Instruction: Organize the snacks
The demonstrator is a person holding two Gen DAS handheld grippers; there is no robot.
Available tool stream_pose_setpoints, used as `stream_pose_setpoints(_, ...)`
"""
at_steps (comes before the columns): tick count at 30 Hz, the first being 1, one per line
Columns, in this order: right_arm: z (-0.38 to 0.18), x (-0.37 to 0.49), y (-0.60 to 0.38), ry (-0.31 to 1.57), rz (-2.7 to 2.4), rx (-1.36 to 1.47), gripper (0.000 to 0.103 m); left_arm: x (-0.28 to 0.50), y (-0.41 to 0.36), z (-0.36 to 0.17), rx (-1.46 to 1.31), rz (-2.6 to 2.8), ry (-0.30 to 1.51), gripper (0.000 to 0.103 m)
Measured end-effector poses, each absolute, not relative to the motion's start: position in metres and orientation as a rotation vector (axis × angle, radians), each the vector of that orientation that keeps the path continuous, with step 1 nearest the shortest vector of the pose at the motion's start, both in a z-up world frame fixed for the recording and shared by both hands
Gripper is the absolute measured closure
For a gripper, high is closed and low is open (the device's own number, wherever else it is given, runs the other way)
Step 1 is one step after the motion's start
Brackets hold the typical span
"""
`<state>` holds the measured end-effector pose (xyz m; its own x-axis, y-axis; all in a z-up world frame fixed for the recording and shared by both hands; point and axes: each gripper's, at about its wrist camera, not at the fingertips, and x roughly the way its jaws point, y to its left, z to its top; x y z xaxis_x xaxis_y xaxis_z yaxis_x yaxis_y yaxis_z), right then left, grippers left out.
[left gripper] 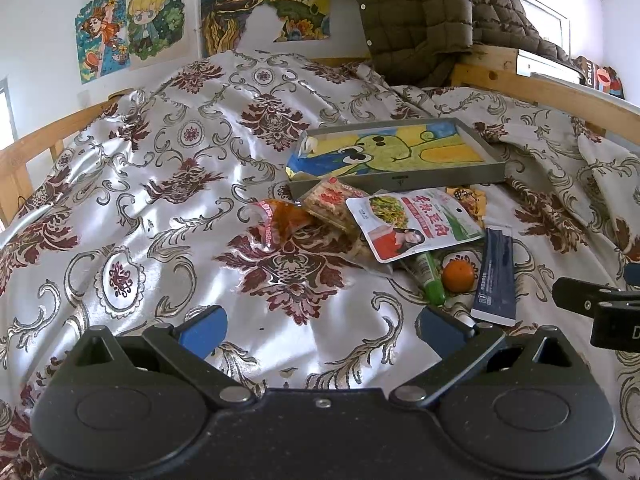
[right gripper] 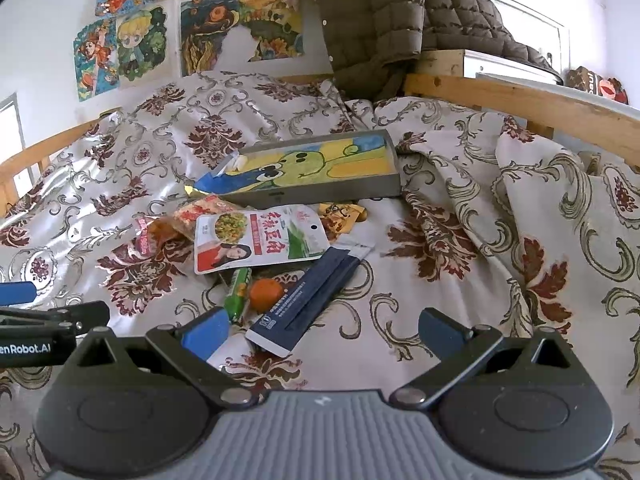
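Note:
Snacks lie in a heap on the patterned bedspread in front of a grey tray (left gripper: pixel 400 179) (right gripper: pixel 332 192) lined with a green cartoon drawing. In the heap are a white pouch (left gripper: pixel 412 222) (right gripper: pixel 260 240), an orange wrapper (left gripper: pixel 280 220) (right gripper: pixel 150 234), a clear pack of red snacks (left gripper: pixel 332 204), a green tube (left gripper: pixel 430 276) (right gripper: pixel 238 290), a small orange fruit (left gripper: pixel 459 275) (right gripper: pixel 266 294) and a dark blue sachet (left gripper: pixel 495 276) (right gripper: pixel 310 296). My left gripper (left gripper: pixel 322 330) is open and empty, left of the heap. My right gripper (right gripper: pixel 324 330) is open and empty, just short of the sachet's near end.
A wooden bed rail (left gripper: pixel 552 92) (right gripper: pixel 520 100) runs along the right and back. A brown quilted jacket (left gripper: pixel 420 16) (right gripper: pixel 380 20) hangs at the head of the bed. Drawings (left gripper: pixel 132 28) cover the wall. The bedspread bunches into folds at the right (right gripper: pixel 520 184).

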<state>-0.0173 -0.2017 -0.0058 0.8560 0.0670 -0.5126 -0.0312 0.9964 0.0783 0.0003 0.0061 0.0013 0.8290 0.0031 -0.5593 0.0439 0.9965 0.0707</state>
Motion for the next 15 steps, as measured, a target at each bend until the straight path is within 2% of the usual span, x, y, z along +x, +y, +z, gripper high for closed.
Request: stream_pose_setpoints(15, -0.0053, -0.0178, -0.2019, 0.540, 0.055, 0.064, 0.000, 0.0006, 0.0050, 0.0018, 0.080, -0.017, 0.598, 0.001)
